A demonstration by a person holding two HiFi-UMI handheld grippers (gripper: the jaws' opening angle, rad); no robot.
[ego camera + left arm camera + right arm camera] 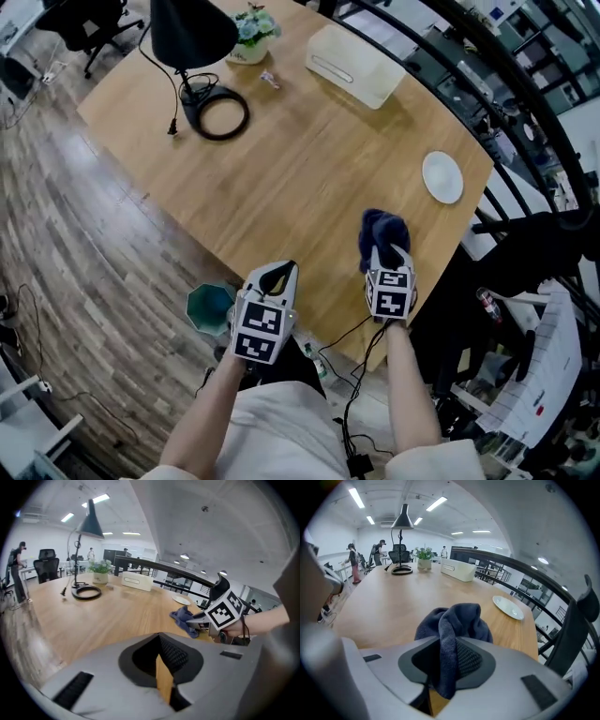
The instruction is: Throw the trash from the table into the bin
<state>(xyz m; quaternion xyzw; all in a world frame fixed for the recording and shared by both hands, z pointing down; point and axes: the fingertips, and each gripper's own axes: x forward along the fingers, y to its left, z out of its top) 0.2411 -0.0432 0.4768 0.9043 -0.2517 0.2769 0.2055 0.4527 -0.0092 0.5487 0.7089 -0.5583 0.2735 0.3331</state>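
Note:
A dark blue cloth lies bunched near the front right edge of the wooden table. My right gripper is shut on a fold of it. In the right gripper view, the cloth hangs down between the jaws of that gripper. My left gripper hovers at the table's front edge, its jaws together with nothing in them. The left gripper view shows this gripper aimed across the table, with the cloth at its right. A teal bin stands on the floor below the table edge, left of my left gripper.
A white plate sits near the right edge. At the far end are a black lamp with a ring base, a white box, a potted plant and a small wrapper. A railing runs along the right.

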